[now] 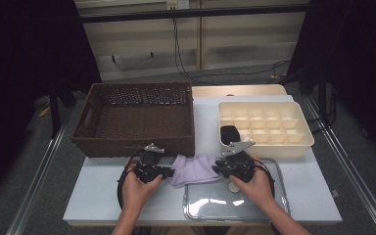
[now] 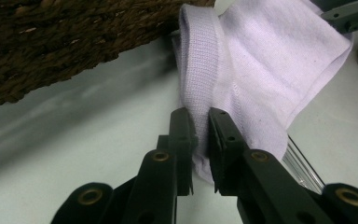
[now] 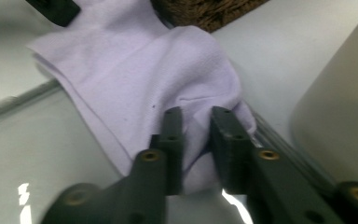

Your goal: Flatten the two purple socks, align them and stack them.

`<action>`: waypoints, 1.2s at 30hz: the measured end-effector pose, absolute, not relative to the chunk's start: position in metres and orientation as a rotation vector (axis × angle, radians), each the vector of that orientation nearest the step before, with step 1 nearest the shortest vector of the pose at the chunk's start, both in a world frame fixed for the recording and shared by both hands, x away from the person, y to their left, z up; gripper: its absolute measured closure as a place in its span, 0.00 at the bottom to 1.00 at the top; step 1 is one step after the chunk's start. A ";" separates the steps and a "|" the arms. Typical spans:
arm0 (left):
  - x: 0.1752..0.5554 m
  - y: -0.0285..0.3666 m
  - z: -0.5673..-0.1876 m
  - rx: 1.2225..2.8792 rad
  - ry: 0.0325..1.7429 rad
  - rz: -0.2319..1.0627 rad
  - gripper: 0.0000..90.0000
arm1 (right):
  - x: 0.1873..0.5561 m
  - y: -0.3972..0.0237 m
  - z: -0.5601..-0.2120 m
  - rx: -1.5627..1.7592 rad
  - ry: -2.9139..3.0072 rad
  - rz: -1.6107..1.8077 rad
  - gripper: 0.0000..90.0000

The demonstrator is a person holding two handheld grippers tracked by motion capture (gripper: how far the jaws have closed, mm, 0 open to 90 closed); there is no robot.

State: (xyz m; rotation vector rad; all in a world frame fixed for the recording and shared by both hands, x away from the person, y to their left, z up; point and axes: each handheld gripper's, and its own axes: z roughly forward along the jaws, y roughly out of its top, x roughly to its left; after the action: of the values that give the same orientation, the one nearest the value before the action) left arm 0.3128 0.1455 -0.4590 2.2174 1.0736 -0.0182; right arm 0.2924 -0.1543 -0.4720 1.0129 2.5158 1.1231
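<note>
A lilac sock lies stretched between my two grippers, at the front of the table and partly over a clear tray. My left gripper is at the sock's left end. In the left gripper view that gripper is shut on a fold of the sock near its ribbed cuff. At the sock's right end is my right gripper. In the right gripper view it pinches the sock near its rounded end. A hand holds each gripper.
A brown wicker basket stands just behind the left gripper. A cream compartment box sits at the right with a black item in its near-left cell. The clear tray holds a small white disc.
</note>
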 end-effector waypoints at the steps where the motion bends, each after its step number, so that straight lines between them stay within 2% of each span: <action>1: 0.313 0.146 -0.459 2.217 1.074 -0.018 0.89 | 0.292 -0.154 -0.472 1.013 2.516 1.123 0.89; 2: 0.313 0.145 -0.459 2.215 1.075 -0.019 0.89 | 0.294 -0.157 -0.474 1.035 2.522 1.167 0.94; 4: 0.312 0.145 -0.459 2.215 1.073 -0.021 0.89 | 0.293 -0.159 -0.474 1.052 2.515 1.184 0.96; 14: 0.312 0.144 -0.460 2.224 1.083 -0.018 0.89 | 0.283 -0.169 -0.454 1.069 2.508 1.244 0.96; 20: 0.312 0.144 -0.460 2.219 1.084 -0.021 0.88 | 0.282 -0.169 -0.466 1.098 2.546 1.180 0.96; 28: 0.312 0.144 -0.462 2.220 1.083 -0.019 0.88 | 0.284 -0.173 -0.464 1.132 2.522 1.161 0.94; 32: 0.312 0.144 -0.460 2.221 1.069 0.004 0.82 | 0.284 -0.175 -0.457 1.101 2.477 1.213 0.82; 36: 0.312 0.145 -0.458 2.199 1.063 0.035 0.70 | 0.282 -0.171 -0.449 1.036 2.432 1.254 0.83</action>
State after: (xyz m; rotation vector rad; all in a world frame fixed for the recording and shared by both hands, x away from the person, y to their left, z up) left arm 0.3121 0.1451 -0.4584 2.1989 1.0634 0.0352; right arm 0.2820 -0.1715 -0.4492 1.0363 2.4322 1.2538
